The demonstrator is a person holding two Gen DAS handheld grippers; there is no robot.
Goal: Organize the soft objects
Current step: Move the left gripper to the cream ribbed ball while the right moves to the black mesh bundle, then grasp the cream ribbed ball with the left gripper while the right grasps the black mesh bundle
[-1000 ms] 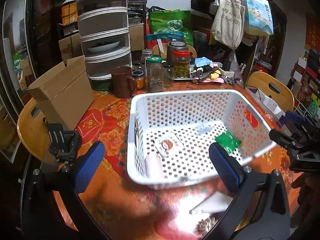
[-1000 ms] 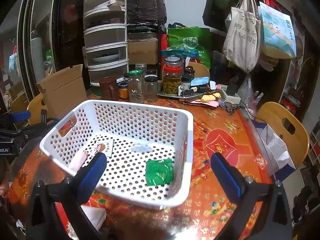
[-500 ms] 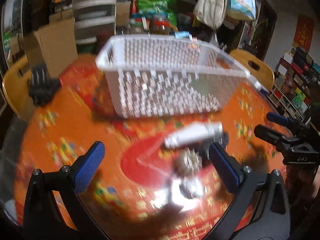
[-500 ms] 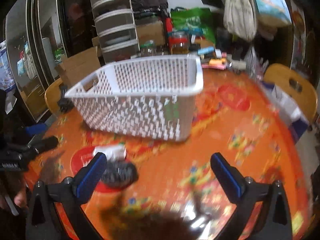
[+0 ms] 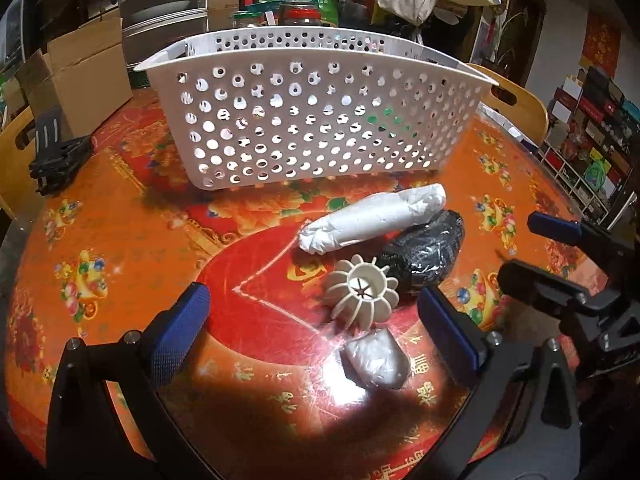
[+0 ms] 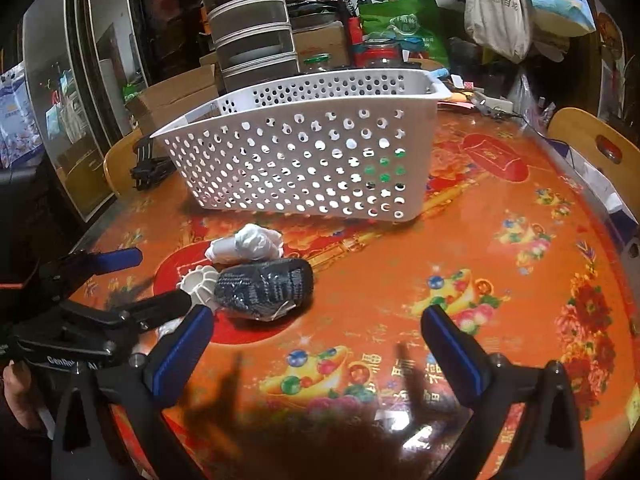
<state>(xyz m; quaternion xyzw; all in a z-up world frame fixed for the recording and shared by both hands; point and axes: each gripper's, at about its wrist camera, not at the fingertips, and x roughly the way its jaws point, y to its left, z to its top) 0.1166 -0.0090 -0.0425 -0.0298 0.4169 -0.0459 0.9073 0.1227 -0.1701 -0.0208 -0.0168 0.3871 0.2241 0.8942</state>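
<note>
Two hand-held grippers are shown, each built from a black frame with two splayed fingers. The left gripper [image 5: 314, 316] is fitted with blue knurled pads [image 5: 180, 330], and silver screws are set along its arms. The right gripper [image 6: 316, 346] is faced with blue strips edging black pads [image 6: 450, 354]. White lettering, only partly legible, is printed on the left gripper's black body as seen from the right wrist view.

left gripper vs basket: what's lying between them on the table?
In the left wrist view, between the left gripper and the basket: a ribbed white plastic piece, a black bundle and a white roll.
</note>
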